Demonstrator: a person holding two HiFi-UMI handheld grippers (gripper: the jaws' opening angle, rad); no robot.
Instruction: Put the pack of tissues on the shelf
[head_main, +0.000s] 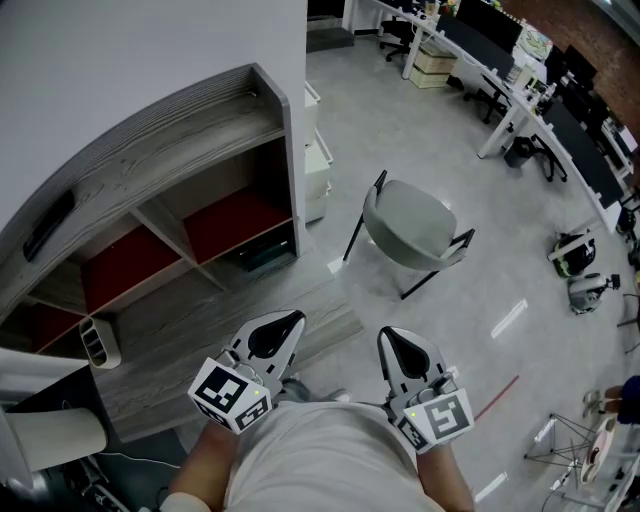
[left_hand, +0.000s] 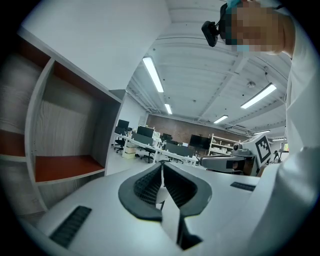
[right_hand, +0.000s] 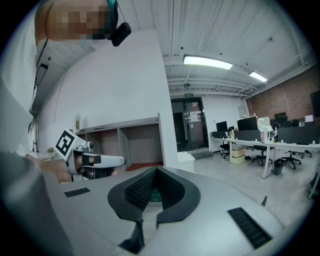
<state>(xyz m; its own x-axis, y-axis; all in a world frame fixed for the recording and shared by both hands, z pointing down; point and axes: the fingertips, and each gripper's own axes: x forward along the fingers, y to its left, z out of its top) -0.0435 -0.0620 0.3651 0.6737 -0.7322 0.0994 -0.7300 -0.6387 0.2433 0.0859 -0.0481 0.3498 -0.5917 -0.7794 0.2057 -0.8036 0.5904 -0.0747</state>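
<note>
The left gripper (head_main: 285, 325) and right gripper (head_main: 395, 345) hang just before the wooden shelf (head_main: 200, 150), jaws pressed together on nothing. A small white object (head_main: 100, 342) on the shelf's lower board may be the pack of tissues; the pictures don't settle that.

Ceiling tube lights (left_hand: 153, 74) are shining bright and even; glare is streaking the floor (head_main: 508, 319); gripper views are bulging, darkening at edges.

floor (head_main: 440, 130): pale grey, glossy | wall (head_main: 130, 60): white, wooden shelf (head_main: 160, 170) against it; brick wall (right_hand: 295, 95) beyond | furniture: grey chair (head_main: 405, 225); desk rows (head_main: 470, 45) | light: ceiling strips (left_hand: 152, 74) lit
</note>
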